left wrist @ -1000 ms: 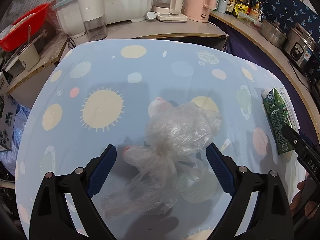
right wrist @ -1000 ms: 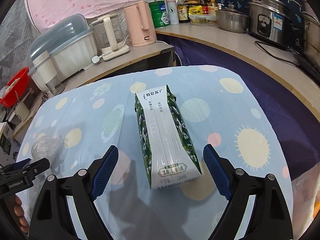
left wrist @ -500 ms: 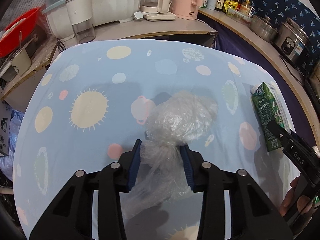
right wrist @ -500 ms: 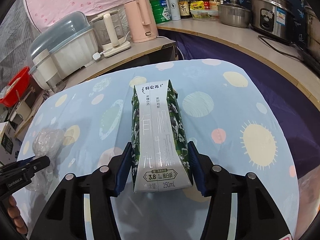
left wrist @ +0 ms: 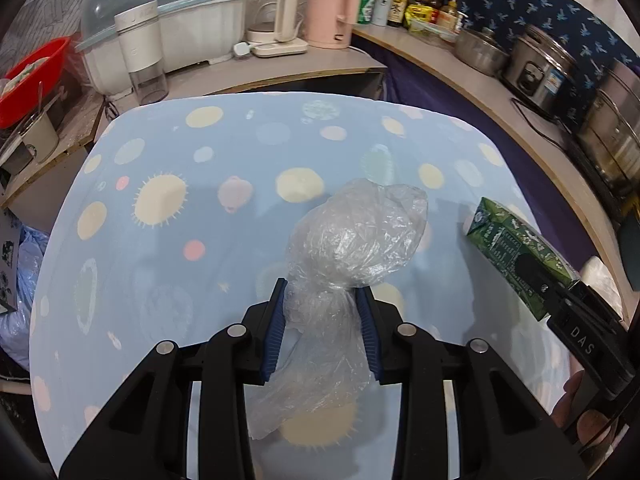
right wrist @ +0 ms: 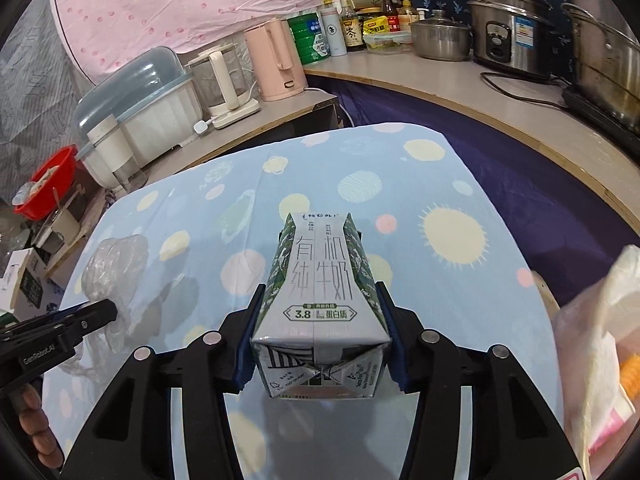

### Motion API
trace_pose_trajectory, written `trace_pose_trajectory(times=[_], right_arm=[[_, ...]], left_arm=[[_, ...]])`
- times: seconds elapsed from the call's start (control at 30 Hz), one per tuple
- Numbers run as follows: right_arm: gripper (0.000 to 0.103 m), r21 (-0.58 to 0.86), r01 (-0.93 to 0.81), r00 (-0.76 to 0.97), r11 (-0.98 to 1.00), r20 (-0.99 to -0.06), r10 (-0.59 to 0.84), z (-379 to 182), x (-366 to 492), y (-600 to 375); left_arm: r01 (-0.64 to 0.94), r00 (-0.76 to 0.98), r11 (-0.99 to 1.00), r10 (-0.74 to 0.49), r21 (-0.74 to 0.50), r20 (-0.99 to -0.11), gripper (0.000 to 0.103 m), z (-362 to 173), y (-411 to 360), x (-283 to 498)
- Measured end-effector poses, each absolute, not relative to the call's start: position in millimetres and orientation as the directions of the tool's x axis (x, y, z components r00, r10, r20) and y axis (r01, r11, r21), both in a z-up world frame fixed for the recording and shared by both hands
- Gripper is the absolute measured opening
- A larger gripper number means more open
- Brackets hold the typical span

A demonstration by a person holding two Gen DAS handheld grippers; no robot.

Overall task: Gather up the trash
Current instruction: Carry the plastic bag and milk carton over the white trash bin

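Observation:
My left gripper is shut on a crumpled clear plastic bag and holds it lifted above the blue spotted tablecloth. My right gripper is shut on a green and white milk carton, also lifted off the cloth. The carton shows at the right of the left wrist view. The bag shows at the left of the right wrist view.
A white plastic bag with contents hangs at the table's right edge. A counter behind holds a pink kettle, a covered dish rack, pots and a red basin. Boxes stand to the left.
Both grippers closed, the left on the plastic bag and the right on the milk carton. Both things have since been raised off the tablecloth.

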State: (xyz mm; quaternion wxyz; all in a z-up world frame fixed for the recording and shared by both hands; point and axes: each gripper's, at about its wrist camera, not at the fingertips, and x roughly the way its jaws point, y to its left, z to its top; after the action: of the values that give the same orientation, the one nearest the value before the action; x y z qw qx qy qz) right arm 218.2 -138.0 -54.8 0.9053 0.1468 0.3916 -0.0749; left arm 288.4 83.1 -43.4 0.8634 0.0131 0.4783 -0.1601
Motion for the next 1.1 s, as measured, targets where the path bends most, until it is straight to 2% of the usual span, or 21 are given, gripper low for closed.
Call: trace_pose_trajectory(times=[0.47, 1.1], right_arm=[[0.05, 0.234, 0.298, 0.712, 0.925, -0.7, -0.053, -24, 98, -153], [0.05, 0.282, 0.439, 0.754, 0.853, -0.632, -0.18, 3, -22, -225]], left_arm=[[0.423, 0.455, 0.893, -0.357, -0.155, -0.816, 0.032, -18, 31, 192], [0.595, 0.422, 0.797, -0.42, -0.105, -0.803, 0.032, 2, -58, 103]])
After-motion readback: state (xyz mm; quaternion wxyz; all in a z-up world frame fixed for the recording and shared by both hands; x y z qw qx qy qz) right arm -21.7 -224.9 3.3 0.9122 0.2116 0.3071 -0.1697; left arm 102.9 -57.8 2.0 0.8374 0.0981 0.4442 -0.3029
